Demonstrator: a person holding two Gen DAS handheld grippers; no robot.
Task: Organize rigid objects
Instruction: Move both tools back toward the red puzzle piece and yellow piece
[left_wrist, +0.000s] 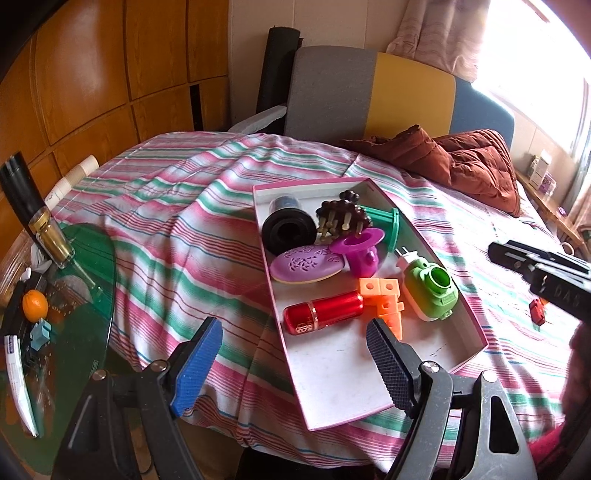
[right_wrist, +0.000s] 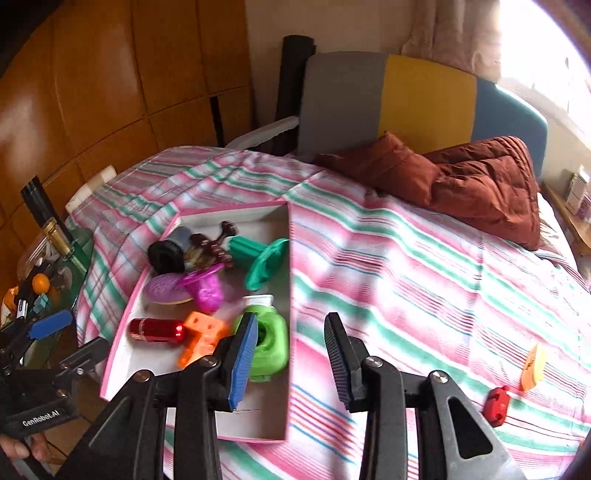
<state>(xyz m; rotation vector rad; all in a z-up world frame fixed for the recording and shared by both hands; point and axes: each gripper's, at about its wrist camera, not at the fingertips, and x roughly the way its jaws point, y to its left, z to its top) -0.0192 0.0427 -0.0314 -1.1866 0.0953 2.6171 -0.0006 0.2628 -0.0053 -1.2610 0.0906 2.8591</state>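
Both grippers, left gripper (left_wrist: 295, 360) and right gripper (right_wrist: 291, 360), wide open, empty; orange block (right_wrist: 533, 367) only right-view.

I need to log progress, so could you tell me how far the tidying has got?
Most items already lie in the pink box, including the red cylinder and green toy. Both the left gripper and right gripper are open and empty. The small red piece and orange piece remain on the bedspread.

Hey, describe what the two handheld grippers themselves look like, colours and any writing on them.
Both are black, angular, with silver screws. The left gripper and the right gripper each carry one blue ribbed pad and one black ribbed pad. White "GenRobot.AI" lettering marks the left gripper's body, seen from the right wrist. No cables are visible.
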